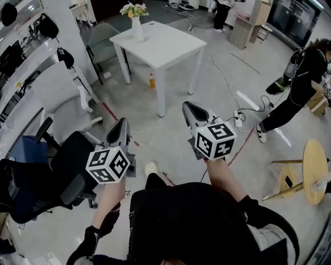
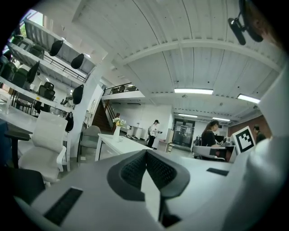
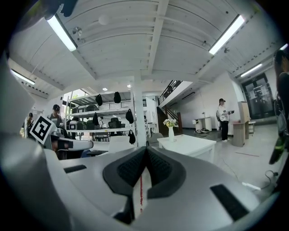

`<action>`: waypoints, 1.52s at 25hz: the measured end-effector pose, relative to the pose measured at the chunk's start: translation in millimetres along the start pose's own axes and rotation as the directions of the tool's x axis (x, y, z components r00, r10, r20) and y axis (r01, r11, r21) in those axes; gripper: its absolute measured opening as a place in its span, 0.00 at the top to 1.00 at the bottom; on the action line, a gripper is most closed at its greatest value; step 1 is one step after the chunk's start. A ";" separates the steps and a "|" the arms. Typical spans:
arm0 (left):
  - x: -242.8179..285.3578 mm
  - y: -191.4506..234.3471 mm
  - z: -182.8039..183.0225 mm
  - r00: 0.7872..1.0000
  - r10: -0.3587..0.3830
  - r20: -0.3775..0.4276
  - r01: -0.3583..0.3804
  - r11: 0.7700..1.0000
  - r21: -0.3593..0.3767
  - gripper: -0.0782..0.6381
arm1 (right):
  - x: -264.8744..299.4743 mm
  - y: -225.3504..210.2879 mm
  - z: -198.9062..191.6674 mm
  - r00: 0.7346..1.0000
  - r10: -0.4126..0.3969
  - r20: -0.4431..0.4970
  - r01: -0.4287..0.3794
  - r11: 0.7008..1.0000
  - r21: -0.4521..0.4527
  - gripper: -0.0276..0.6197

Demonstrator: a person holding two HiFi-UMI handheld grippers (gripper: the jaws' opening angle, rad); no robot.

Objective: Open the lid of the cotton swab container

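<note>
Standing on open floor (image 1: 170, 140) with both grippers held out front, roughly level, pointed toward white worktop (image 1: 170, 49) and well apart from it. Holding left gripper (image 1: 122, 124) just beside black office chair (image 1: 67, 171). Reading jaws in left gripper view as pressed together, ribbed pads meeting at the tips, nothing between. Holding right gripper (image 1: 189, 109) a bit further forward, near power strip (image 1: 239, 119) lying on floor. Same reading in right gripper view: jaws together, clamped on nothing. Keeping clear of every object with either gripper.

Spotting on worktop a white vase (image 1: 136, 27) with flowers (image 1: 133, 9), upright toward the far-left corner, plus small clear item (image 1: 145, 37) just beside vase. Too small to tell whether that is the cotton swab container; lid state unreadable at this range.

Noting rest of room:
- orange bottle (image 1: 152, 81) upright on floor under worktop, by a near leg
- white office chair (image 1: 64, 101) left of worktop, grey chair (image 1: 101, 39) further back
- red tape line (image 1: 108, 110) on floor between white chair and left gripper
- round wooden tabletop (image 1: 315, 171) at right edge
- person in black (image 1: 302, 77) bent forward at right
- second person (image 3: 222, 118) standing far back
- shelving (image 1: 20, 57) along left wall with black bags (image 1: 48, 26) hanging on it
</note>
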State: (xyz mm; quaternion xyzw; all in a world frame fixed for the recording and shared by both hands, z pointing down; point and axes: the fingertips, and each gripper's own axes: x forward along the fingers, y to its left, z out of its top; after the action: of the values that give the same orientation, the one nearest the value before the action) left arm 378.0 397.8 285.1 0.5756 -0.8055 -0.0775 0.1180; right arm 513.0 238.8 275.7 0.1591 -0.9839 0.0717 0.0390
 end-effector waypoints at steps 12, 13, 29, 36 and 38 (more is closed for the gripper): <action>93.2 61.5 34.3 0.999 -0.037 0.015 0.037 0.999 -0.024 0.88 | 114.2 -13.7 17.4 0.999 0.030 -0.033 -0.032 0.998 -0.053 0.95; 102.5 67.5 40.6 0.999 -0.042 0.017 0.042 0.999 -0.020 0.88 | 126.6 -15.8 21.1 0.999 0.030 -0.032 -0.032 0.998 -0.048 0.95; 202.7 171.6 92.7 0.993 -0.112 0.022 0.112 0.993 -0.023 0.88 | 260.4 -30.9 43.4 0.999 -0.035 0.006 0.035 0.999 0.008 0.95; 220.2 203.9 74.5 0.995 -0.090 -0.038 0.087 0.994 -0.058 0.88 | 292.6 -37.1 11.7 0.995 -0.044 -0.088 0.049 0.997 0.060 0.95; 227.1 214.5 71.6 0.996 -0.078 -0.050 0.075 0.995 -0.061 0.88 | 307.0 -38.5 9.1 0.994 -0.038 -0.098 0.044 0.997 0.068 0.95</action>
State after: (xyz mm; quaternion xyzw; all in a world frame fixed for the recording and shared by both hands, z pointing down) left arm 92.7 252.1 295.2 0.6042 -0.7768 -0.0904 0.1529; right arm 234.2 106.9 302.2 0.1768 -0.9742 0.1131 0.0825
